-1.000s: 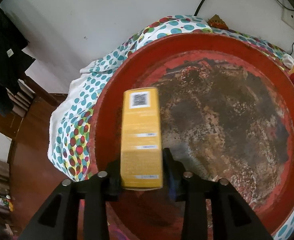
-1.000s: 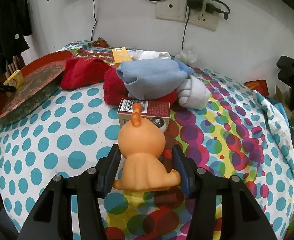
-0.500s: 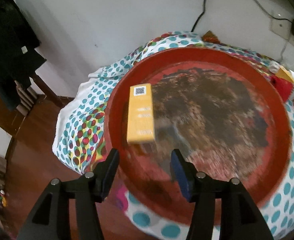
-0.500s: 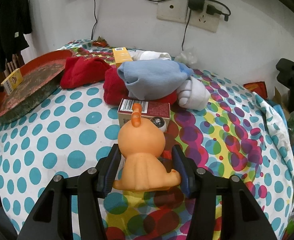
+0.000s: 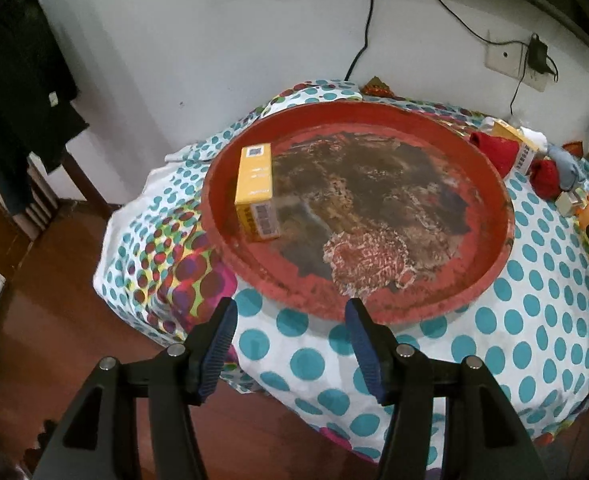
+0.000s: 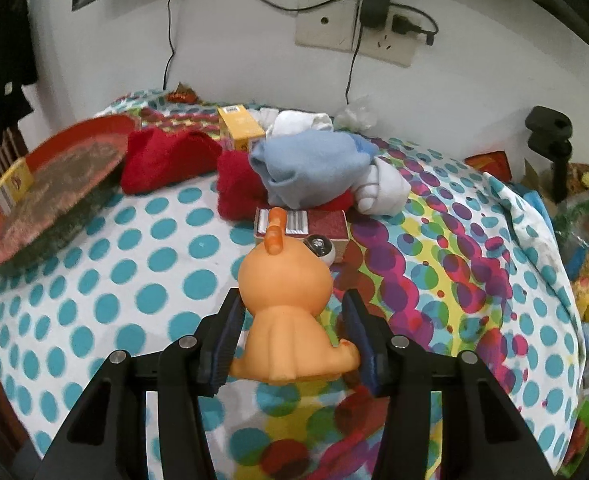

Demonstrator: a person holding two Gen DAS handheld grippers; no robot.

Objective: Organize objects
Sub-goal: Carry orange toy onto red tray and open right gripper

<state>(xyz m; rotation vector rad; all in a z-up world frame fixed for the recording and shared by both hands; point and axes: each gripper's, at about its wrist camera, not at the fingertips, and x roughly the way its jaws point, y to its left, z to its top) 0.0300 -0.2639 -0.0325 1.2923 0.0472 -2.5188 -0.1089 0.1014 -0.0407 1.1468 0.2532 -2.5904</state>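
The left hand-held gripper (image 5: 290, 344) is opening, empty, its yellow cardboard box (image 5: 256, 192) lying inside the round red tray (image 5: 490, 184), while the right hand-held gripper (image 6: 292, 336) is pinching an orange rubber toy (image 6: 290, 312) for sorting.

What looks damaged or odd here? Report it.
The red tray's inner surface is badly worn: paint flaked off in dark and whitish patches. The yellow box lying inside near its rim looks intact. Socks sit heaped, unsorted, on the tablecloth.
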